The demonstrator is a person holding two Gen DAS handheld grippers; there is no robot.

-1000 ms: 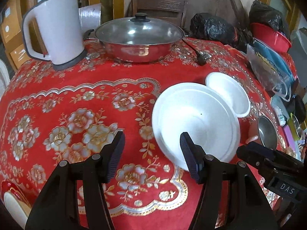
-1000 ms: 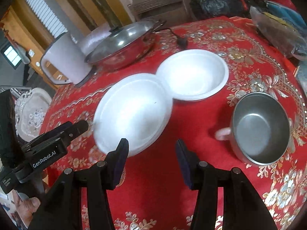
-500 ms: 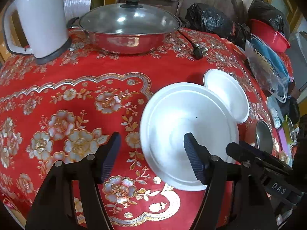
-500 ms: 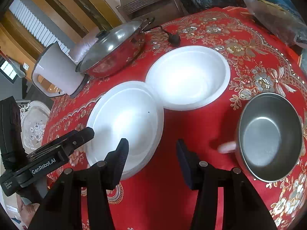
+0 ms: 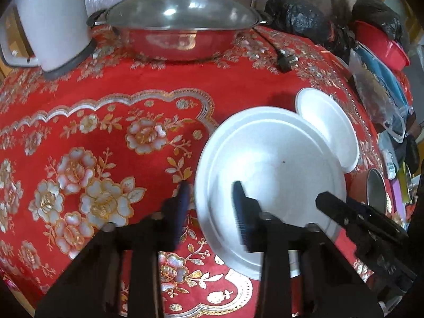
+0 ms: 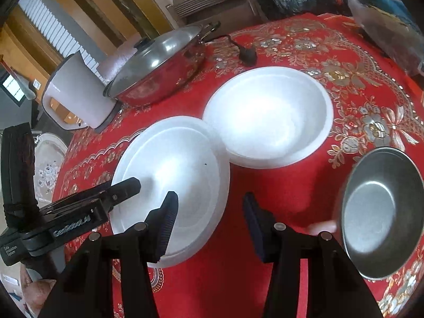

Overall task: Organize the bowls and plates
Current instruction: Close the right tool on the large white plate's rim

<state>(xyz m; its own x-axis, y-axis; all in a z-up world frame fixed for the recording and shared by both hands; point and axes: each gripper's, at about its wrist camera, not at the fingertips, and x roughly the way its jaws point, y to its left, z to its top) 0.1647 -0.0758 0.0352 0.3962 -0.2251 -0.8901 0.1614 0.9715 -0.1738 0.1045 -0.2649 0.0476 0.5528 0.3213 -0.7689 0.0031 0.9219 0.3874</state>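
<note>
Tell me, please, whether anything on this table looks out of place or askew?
The white plate overlaps the white bowl, its far edge resting on the bowl's rim. A loose black plug lies on the red tablecloth beside the lidded pan. Nothing looks spilled or broken.

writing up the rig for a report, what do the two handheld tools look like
Both tools are matte black plastic. The left tool and right tool each end in two flat fingers with dark ribbed pads and round silver bolts at the joints. The left tool's body carries white lettering, too blurred to read fully.
</note>
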